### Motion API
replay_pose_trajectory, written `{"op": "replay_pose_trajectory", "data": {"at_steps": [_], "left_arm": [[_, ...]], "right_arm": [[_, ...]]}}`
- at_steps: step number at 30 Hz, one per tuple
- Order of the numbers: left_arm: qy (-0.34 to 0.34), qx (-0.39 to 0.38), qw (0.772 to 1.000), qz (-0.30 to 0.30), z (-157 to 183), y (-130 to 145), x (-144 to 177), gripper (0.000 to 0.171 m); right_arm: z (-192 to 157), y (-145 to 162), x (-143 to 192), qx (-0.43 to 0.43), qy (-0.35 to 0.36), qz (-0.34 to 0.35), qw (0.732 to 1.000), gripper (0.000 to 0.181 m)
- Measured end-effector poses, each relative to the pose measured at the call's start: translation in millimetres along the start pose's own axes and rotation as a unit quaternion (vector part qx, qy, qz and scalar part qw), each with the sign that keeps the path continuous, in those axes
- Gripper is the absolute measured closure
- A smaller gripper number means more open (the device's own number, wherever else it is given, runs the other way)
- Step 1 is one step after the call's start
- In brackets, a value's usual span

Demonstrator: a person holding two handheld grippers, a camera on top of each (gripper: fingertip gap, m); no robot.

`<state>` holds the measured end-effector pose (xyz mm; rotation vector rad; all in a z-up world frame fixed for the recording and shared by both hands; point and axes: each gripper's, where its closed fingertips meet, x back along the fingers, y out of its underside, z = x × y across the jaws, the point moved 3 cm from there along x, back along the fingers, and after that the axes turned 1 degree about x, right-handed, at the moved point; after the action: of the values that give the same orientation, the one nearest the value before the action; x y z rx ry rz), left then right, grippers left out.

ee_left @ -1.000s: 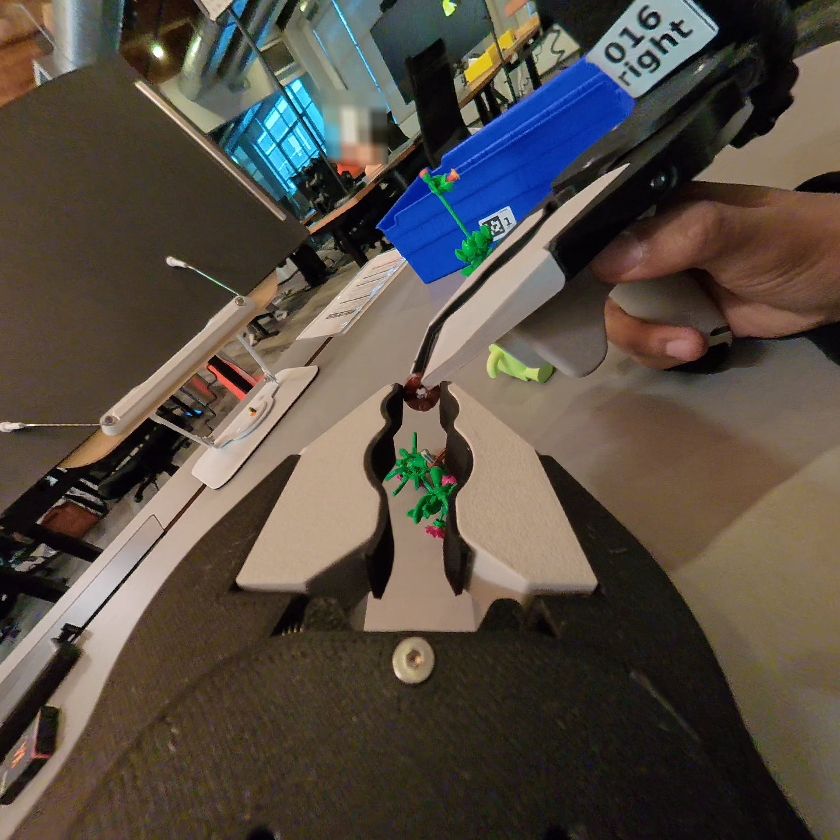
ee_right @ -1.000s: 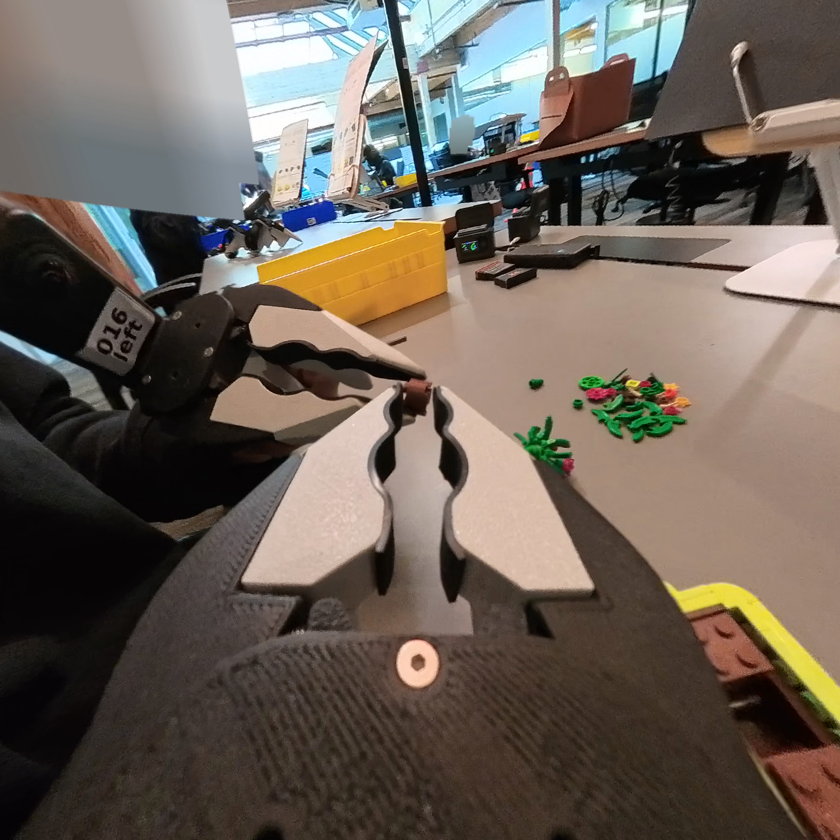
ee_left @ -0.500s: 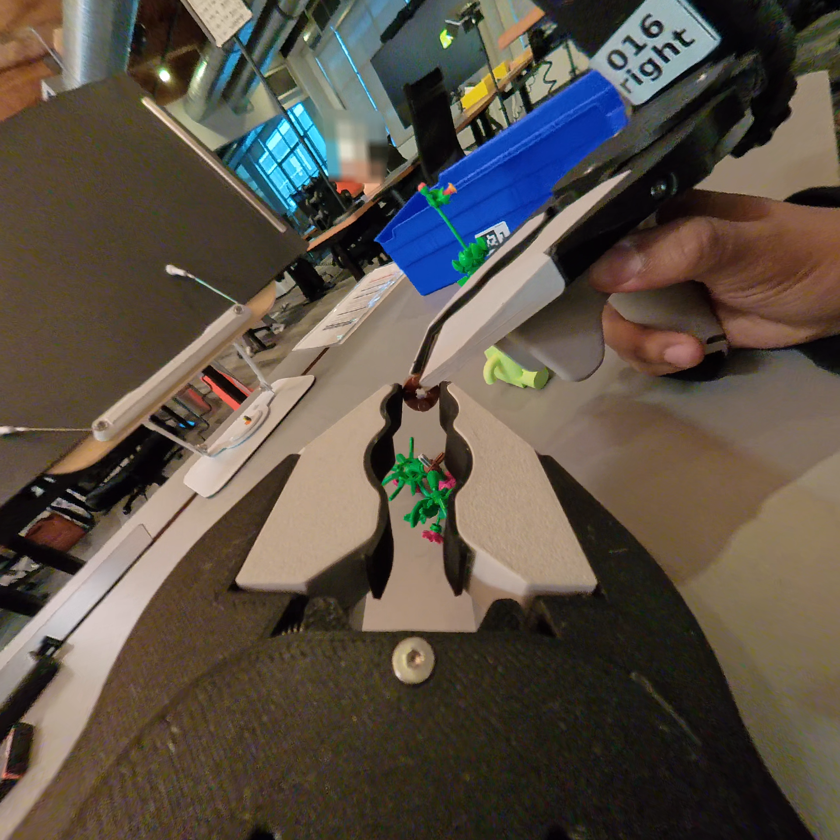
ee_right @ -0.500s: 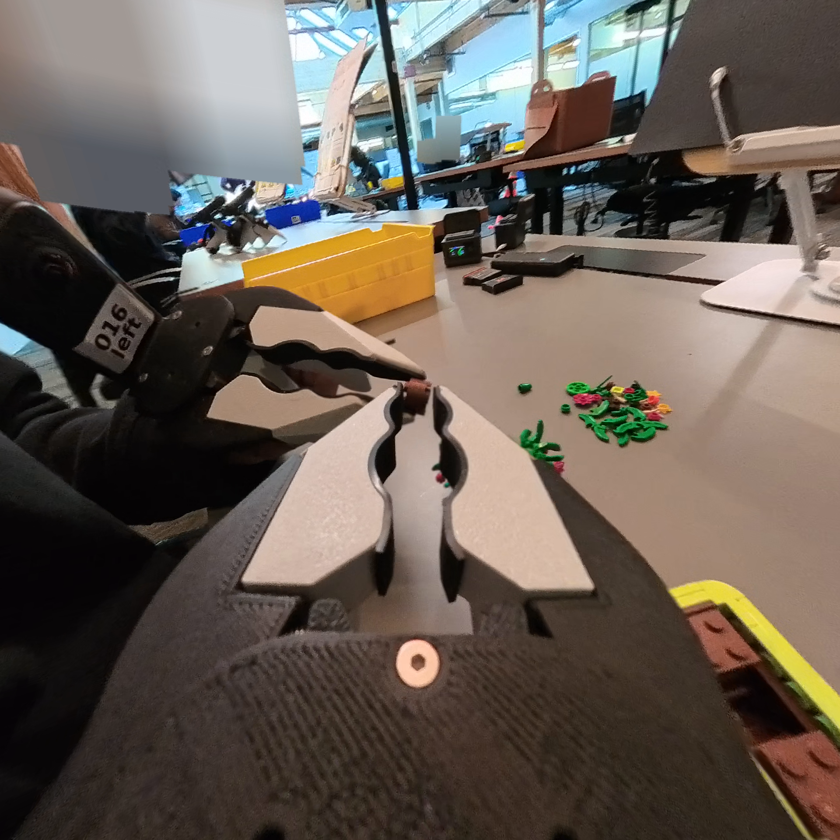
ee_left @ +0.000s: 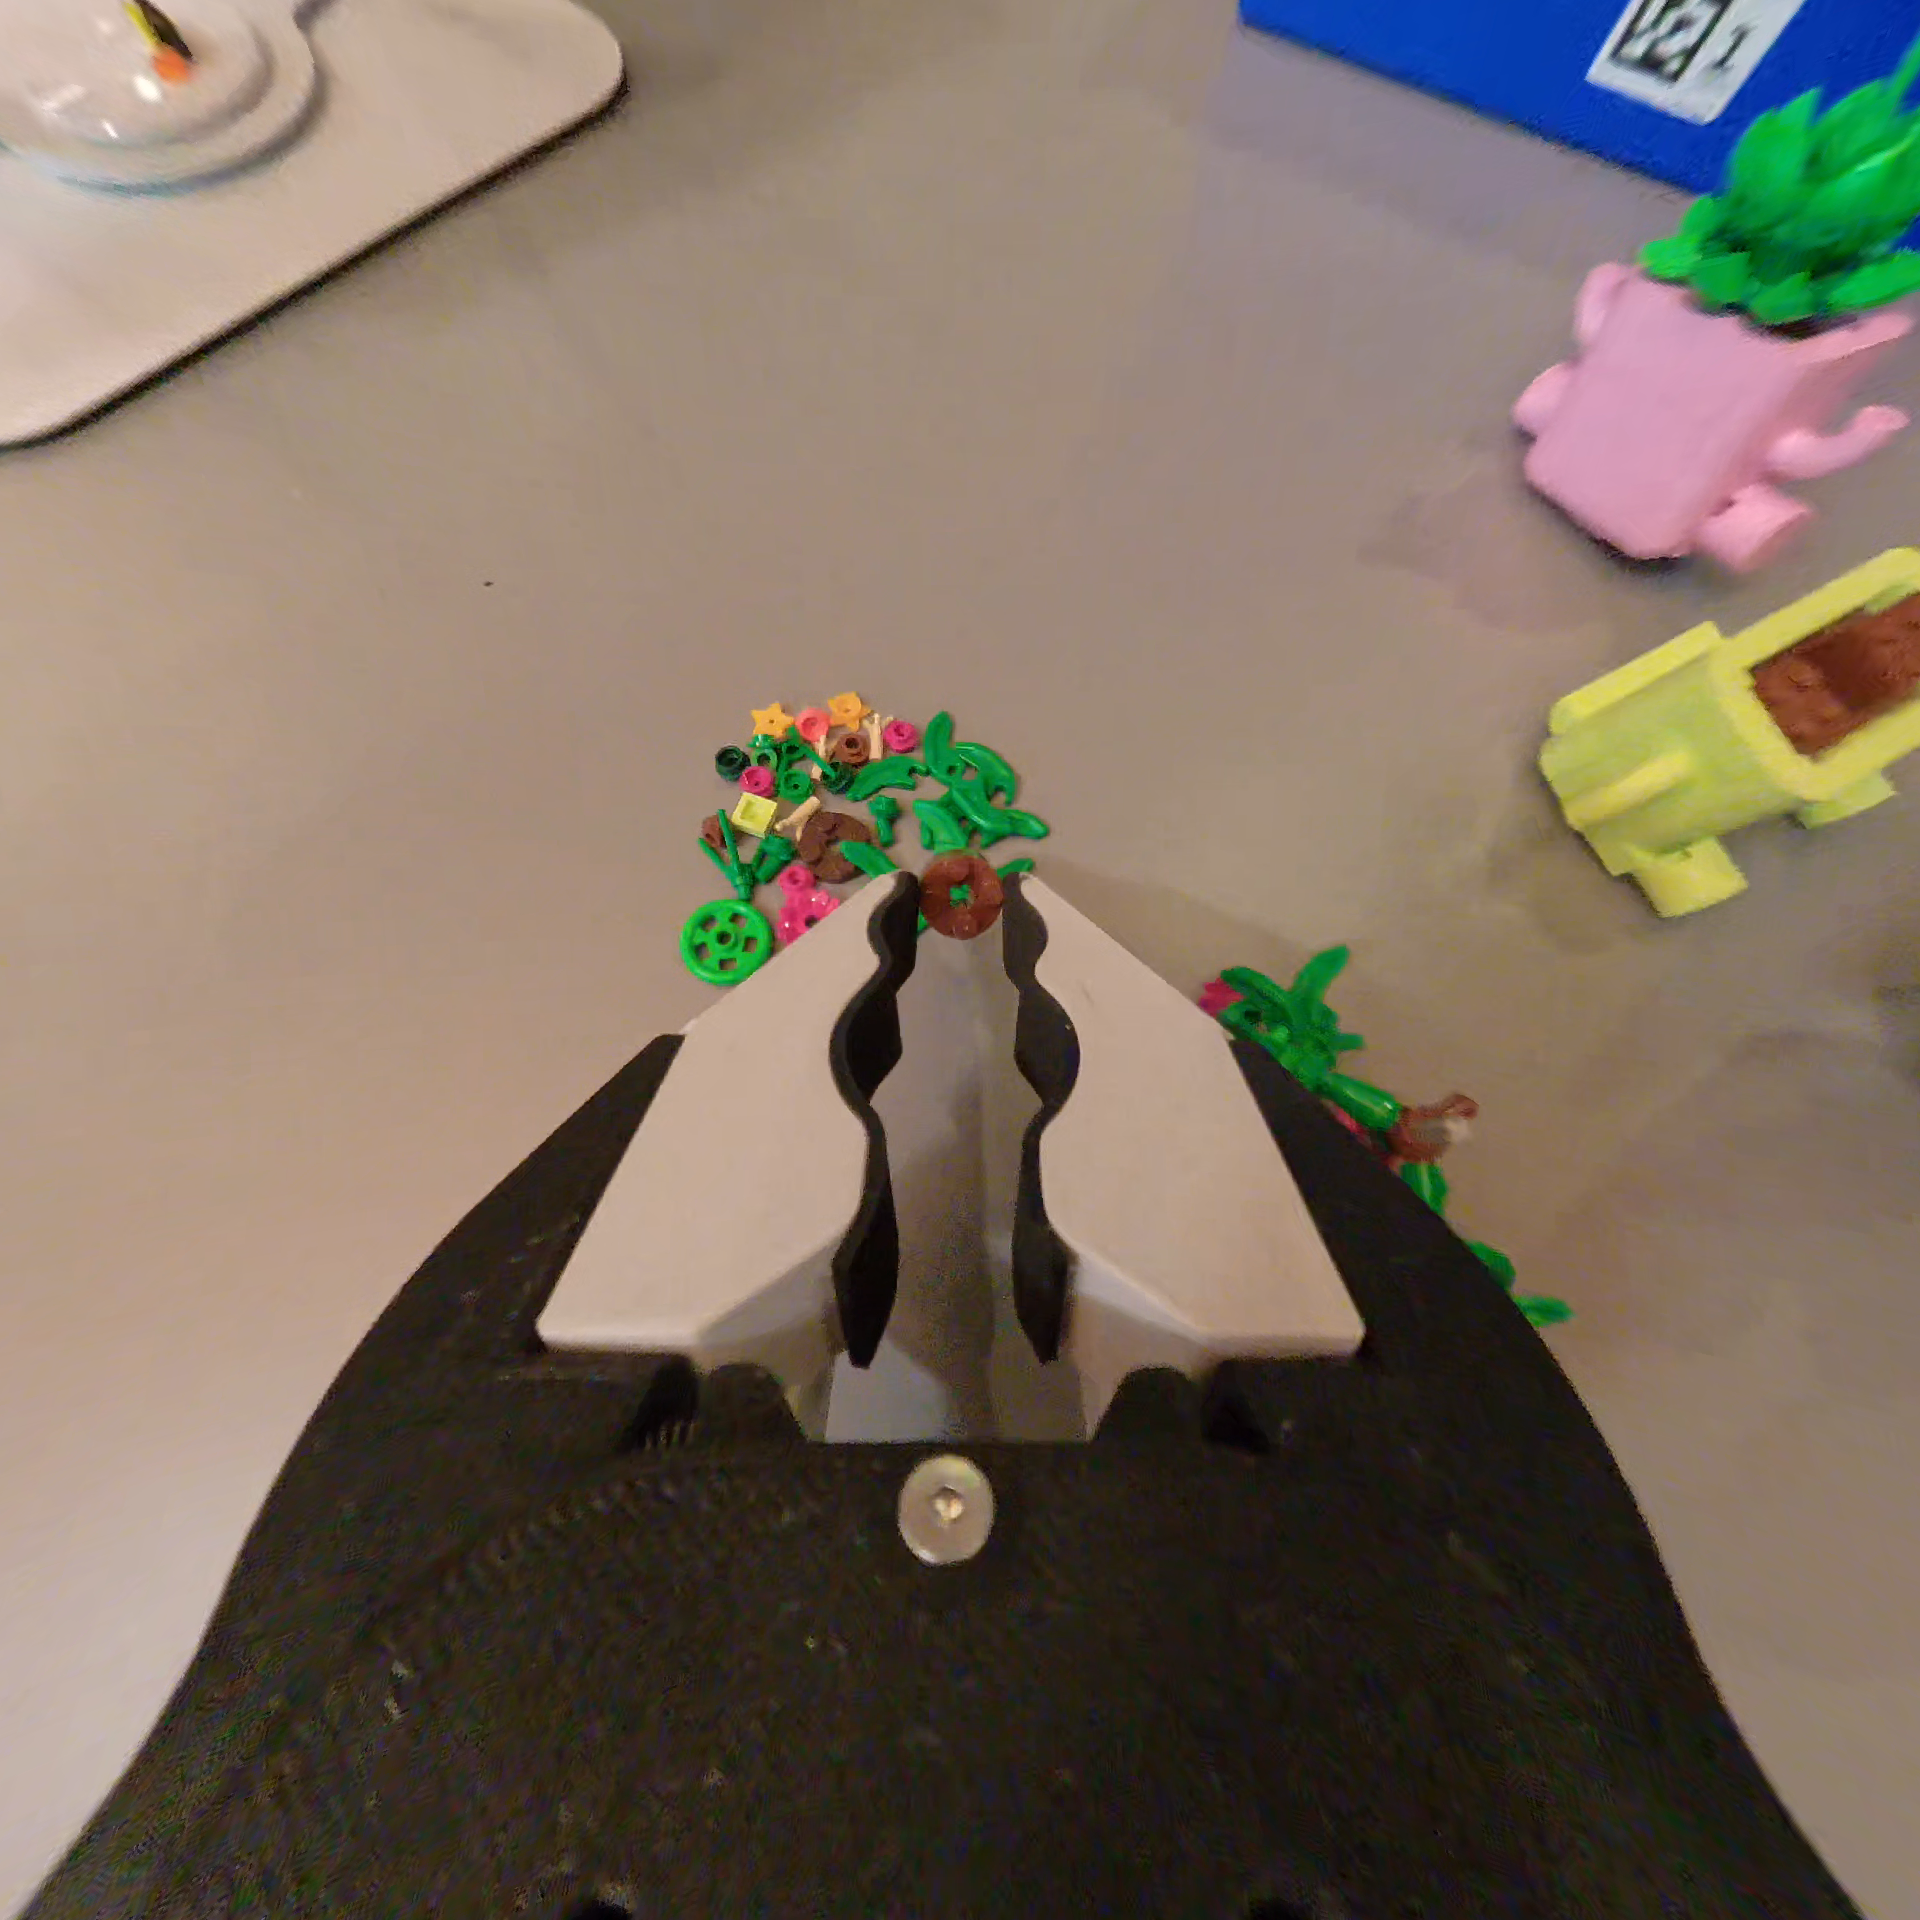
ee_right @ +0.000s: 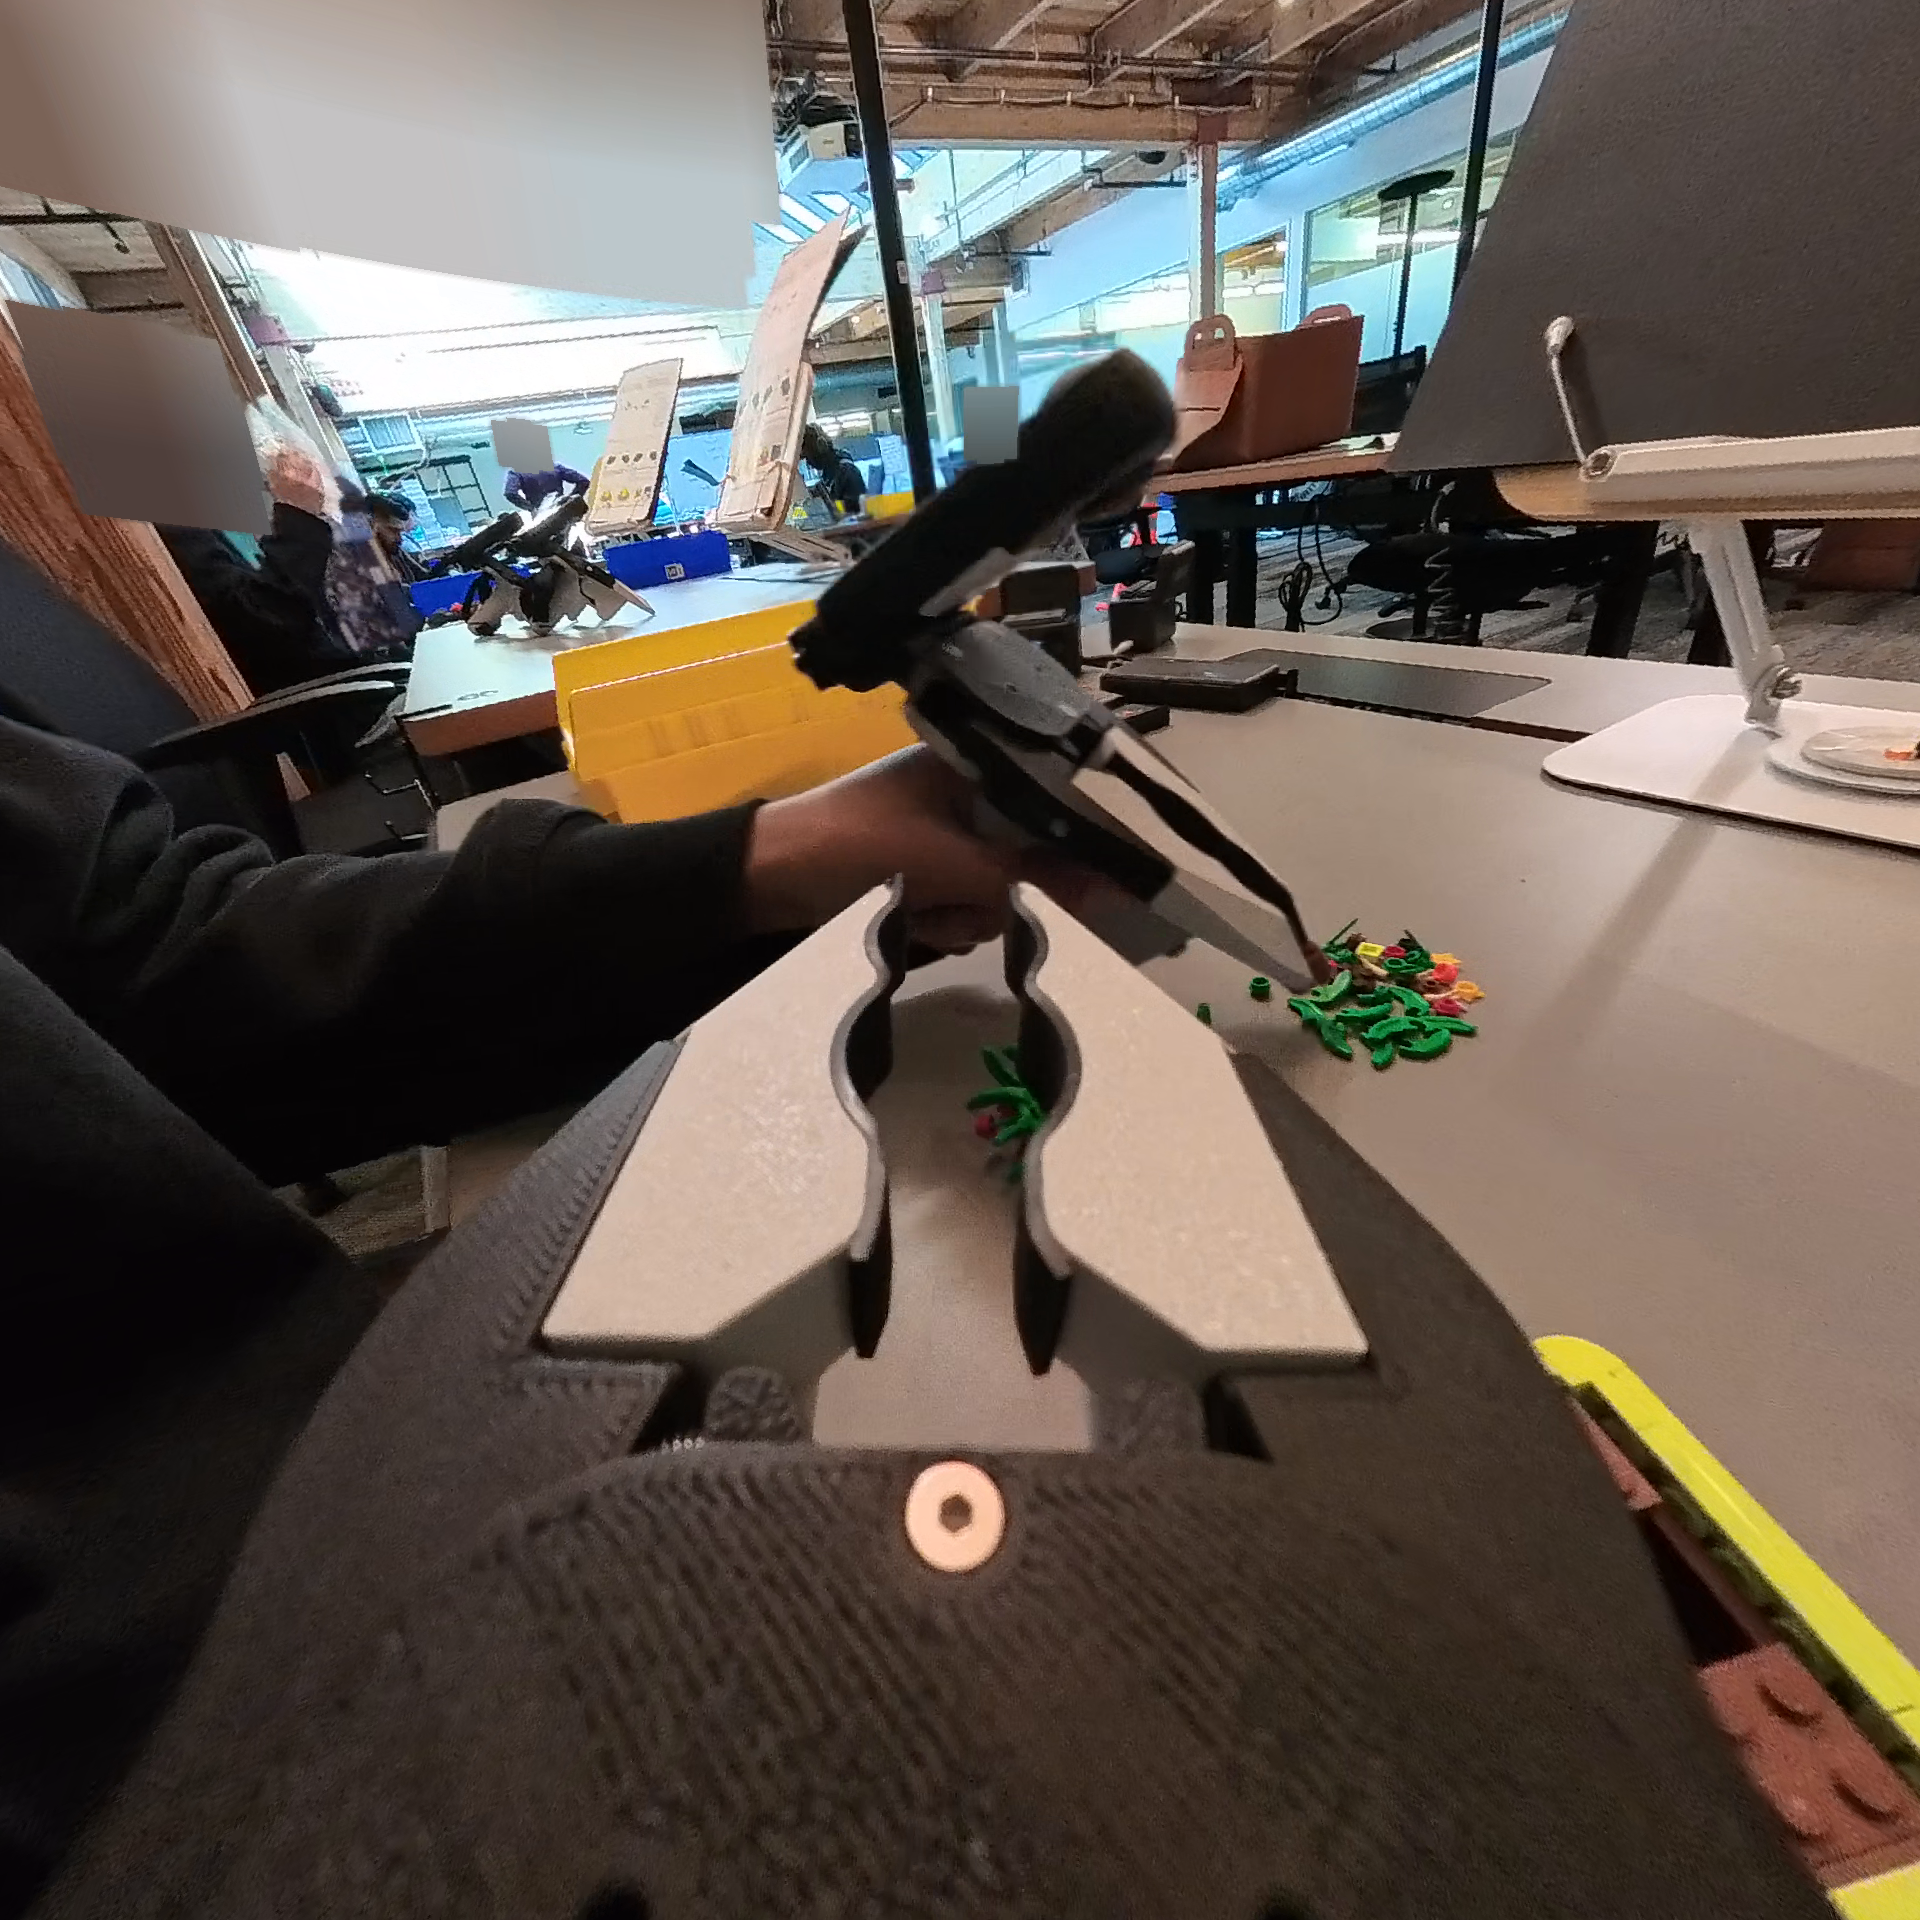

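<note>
Left tool (ee_left: 961, 902) clenched on round brown stud piece (ee_left: 961, 896), tips just above pile of small toy-brick plant parts (ee_left: 831, 805) on grey tabletop (ee_left: 416, 675). Leafy green stem (ee_left: 1340, 1070) lies beside its right finger. Farther right: pink planter (ee_left: 1683, 416), yellow-green planter (ee_left: 1714, 748). Right tool (ee_right: 956, 914) released, jaws apart, nothing between, well short of pile.

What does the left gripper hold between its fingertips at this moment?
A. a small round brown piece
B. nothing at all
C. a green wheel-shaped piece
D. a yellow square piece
A: in the left wrist view the left gripper pinches a small round brown piece at its tips, just above the pile of small toy pieces on the grey table.
</note>
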<state>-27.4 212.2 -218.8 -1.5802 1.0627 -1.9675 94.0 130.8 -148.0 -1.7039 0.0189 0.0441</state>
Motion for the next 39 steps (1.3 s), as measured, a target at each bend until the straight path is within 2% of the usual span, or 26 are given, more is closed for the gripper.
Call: {"op": "replay_pose_trajectory", "data": {"at_steps": [3,5,8,14,20,24,30,34,37,39], "left_arm": [[0.008,0.017,1.000,-0.022,-2.8,4.1,-13.3,0.159],[0.014,0.030,0.999,-0.026,-2.7,6.7,-16.1,0.158],[0.015,0.035,0.999,-0.023,-3.6,6.5,-13.1,0.158],[0.004,0.033,0.999,0.037,-2.3,0.5,14.7,0.156],[0.145,0.118,0.979,0.083,40.8,17.2,51.8,0.153],[0.156,0.100,0.980,0.080,58.8,32.1,59.4,0.151],[0.147,0.044,0.987,0.036,74.8,40.1,46.6,0.150],[0.136,0.033,0.990,0.012,79.6,43.9,37.1,0.153],[0.121,0.028,0.992,0.004,78.3,46.5,35.5,0.166],[0.113,0.024,0.993,0.007,76.7,46.5,36.3,0.168]], "right_arm": [[-1.9,-0.1,0.3,0.008,0.000,0.000,1.000,0.169],[-3.1,-4.2,4.3,0.020,0.006,0.013,1.000,0.178],[1.5,-13.4,13.2,0.043,0.043,0.044,0.997,0.180],[16.6,-19.8,23.0,0.011,0.071,0.077,0.994,0.175],[26.7,-14.5,22.4,-0.035,0.073,0.071,0.994,0.169],[19.2,-16.1,19.9,-0.016,0.059,0.070,0.996,0.168],[19.0,-3.1,8.3,0.007,0.081,0.011,0.997,0.164],[24.5,15.2,-0.7,0.052,0.136,-0.079,0.986,0.162],[24.8,29.5,-8.2,0.077,0.156,-0.143,0.974,0.164],[25.7,40.7,-11.1,0.070,0.154,-0.188,0.967,0.170]]}}
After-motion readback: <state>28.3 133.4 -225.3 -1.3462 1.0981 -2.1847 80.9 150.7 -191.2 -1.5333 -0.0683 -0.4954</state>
